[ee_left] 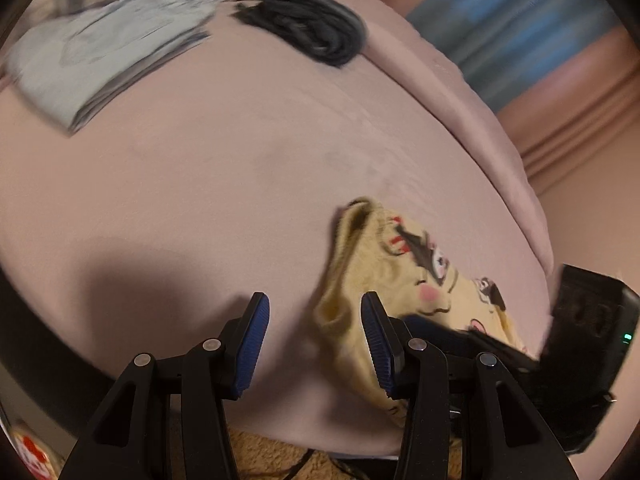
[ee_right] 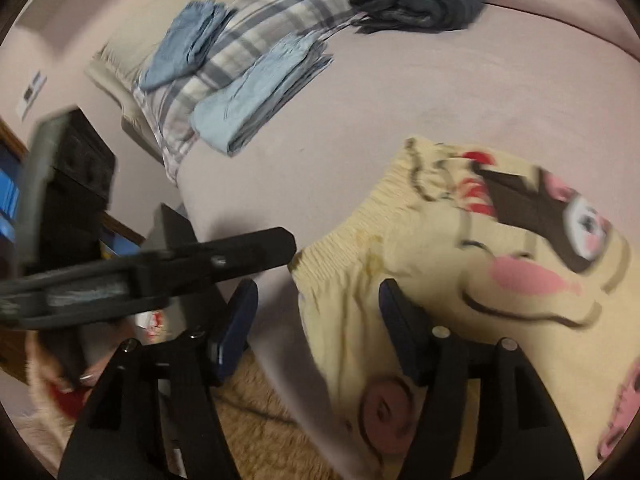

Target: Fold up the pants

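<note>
Yellow cartoon-print pants (ee_left: 404,280) lie on the pink bed near its front edge; they also show in the right wrist view (ee_right: 480,264), elastic waistband toward the left. My left gripper (ee_left: 316,340) is open and empty, just left of the waistband, its right finger over the cloth's edge. My right gripper (ee_right: 316,320) is open and empty, its right finger over the pants, its left finger over bare sheet. The left gripper's body (ee_right: 160,268) crosses the right wrist view at left. The right gripper's body (ee_left: 580,340) shows at the far right.
Folded light-blue clothes (ee_right: 256,96) lie at the back on a plaid pillow (ee_right: 248,36), and show in the left wrist view (ee_left: 100,64). A dark folded garment (ee_left: 308,24) sits beside them and appears in the right wrist view (ee_right: 424,0). A beige rug (ee_right: 264,420) lies below the bed edge.
</note>
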Demonstrator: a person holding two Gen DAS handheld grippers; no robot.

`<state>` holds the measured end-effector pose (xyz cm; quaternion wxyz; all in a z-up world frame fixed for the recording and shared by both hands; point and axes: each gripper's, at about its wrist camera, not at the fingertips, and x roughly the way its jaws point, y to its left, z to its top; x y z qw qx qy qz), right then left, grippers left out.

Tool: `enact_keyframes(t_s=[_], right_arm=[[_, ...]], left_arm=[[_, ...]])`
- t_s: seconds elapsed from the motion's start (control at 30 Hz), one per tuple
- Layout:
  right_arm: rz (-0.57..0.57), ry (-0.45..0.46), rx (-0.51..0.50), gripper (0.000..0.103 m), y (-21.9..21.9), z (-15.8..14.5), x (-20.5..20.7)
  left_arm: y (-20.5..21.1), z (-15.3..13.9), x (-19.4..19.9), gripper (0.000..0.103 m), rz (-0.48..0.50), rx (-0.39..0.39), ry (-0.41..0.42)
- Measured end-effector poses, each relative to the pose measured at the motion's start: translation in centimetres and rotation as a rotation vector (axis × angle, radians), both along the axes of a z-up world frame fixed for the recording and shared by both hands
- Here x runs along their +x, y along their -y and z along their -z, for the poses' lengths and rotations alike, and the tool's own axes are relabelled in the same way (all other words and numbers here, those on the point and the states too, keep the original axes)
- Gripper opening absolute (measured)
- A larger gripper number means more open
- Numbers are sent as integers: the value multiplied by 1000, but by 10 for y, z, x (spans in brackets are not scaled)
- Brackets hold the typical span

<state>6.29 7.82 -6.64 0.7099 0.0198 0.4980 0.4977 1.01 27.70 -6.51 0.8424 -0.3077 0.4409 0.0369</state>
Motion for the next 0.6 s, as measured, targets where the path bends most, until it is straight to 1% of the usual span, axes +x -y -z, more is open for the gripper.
enact_keyframes(t_s=[0.07, 0.13, 0.17, 0.2, 0.23, 0.3, 0.33, 0.37, 0.4, 0.5, 0.53, 0.57, 0.6], right_arm=[[35, 33, 18, 65, 27, -14, -2], [90, 57, 23, 68, 61, -26, -4], [125, 68, 16, 69, 80, -30, -3], [172, 90, -1, 69, 107, -33, -6], [193, 103, -11, 69, 119, -33, -6], [258, 131, -82, 70, 163, -27, -13], [285, 134, -117, 70, 179, -22, -16], [329, 131, -164, 70, 203, -12, -20], [368, 114, -190, 70, 221, -4, -23], [470, 6, -227, 71, 267, 24, -26], [496, -26, -237, 71, 277, 31, -27], [520, -47, -221, 69, 295, 37, -30], [527, -47, -199, 69, 301, 36, -34]], left_arm=[[3, -5, 12, 46, 37, -1, 22], [6, -3, 27, 46, 79, -8, 20], [9, 1, 36, 46, 91, -9, 0], [14, 8, 46, 46, 114, -5, -41], [18, 14, 51, 46, 134, -4, -68], [30, 32, 60, 46, 165, 16, -125], [34, 36, 59, 46, 157, 28, -128], [37, 35, 58, 42, 145, 45, -118], [39, 33, 57, 25, 140, 65, -120], [31, 31, 51, 25, 70, 1, -128], [28, 29, 48, 25, 52, -4, -123], [26, 24, 44, 25, 39, 6, -113], [28, 17, 40, 25, 28, 28, -95]])
